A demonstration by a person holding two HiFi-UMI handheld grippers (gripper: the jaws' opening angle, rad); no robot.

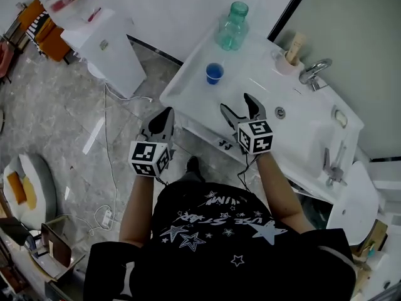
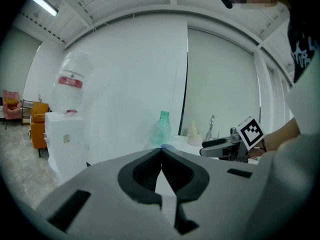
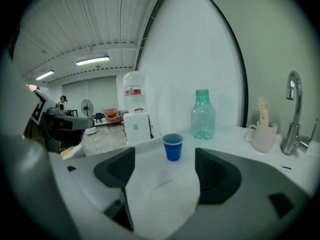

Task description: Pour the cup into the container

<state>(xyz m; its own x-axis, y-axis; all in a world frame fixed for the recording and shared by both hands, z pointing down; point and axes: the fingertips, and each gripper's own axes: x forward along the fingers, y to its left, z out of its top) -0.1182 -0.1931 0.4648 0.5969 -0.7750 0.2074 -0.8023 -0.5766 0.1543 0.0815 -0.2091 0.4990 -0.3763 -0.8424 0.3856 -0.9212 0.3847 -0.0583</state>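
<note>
Right gripper (image 1: 240, 108): gaping wide, gripping nothing, facing the blue cup (image 1: 214, 73) from near.
Left gripper (image 1: 164, 119): jaws pressing together, empty, farther from the blue cup.

white counter (image 1: 254, 80) carries blue cup (image 1: 214, 73), green bottle (image 1: 232, 25), pale mug (image 1: 286, 62) beside faucet (image 1: 315, 71)

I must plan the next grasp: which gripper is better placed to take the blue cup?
The right gripper. Its jaws stand open and the blue cup stands straight ahead of them, untouched. The left gripper has its jaws shut and sits off the edge of the counter.
</note>
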